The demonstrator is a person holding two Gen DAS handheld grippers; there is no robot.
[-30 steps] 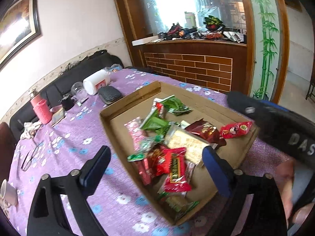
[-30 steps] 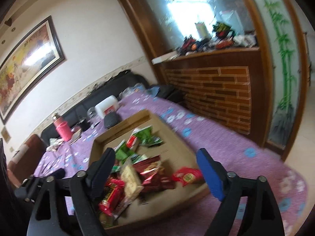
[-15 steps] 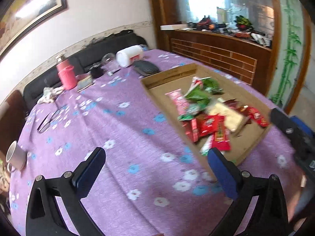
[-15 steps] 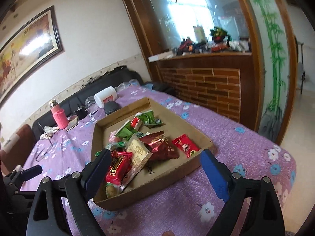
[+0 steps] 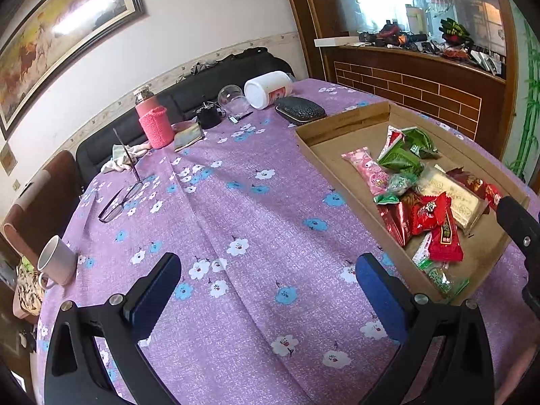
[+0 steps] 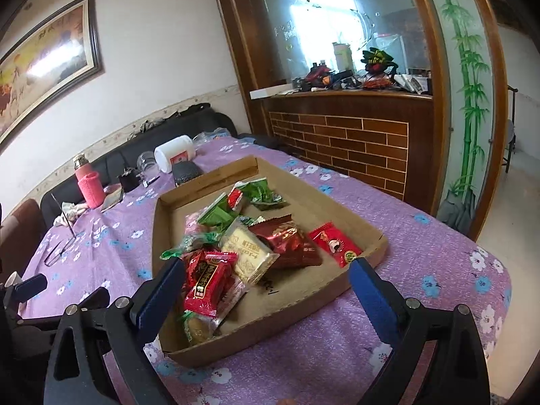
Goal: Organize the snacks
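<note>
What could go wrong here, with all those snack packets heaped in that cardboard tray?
The packets overlap, so the right claw, open and empty, might lift two at once: the red packet lies over the pale biscuit pack. The cardboard tray looks light, so a push may slide it on the purple cloth. The left claw, also open, points at bare cloth; swinging wide could reach the white mug.

L gripper [image 5: 266, 290] hung over bare purple floral cloth [image 5: 236, 209], jaws wide w/ nothing between – they'd just been opening. Cardboard tray [image 5: 341, 121] sat at right w/ snack packets [image 5: 428, 209] heaped inside – red, green, pink. Far side: pink bottle [image 5: 153, 121], white jar [image 5: 266, 89] on its side, black case [image 5: 300, 109]. White mug [image 5: 55, 265] near left edge.
</note>
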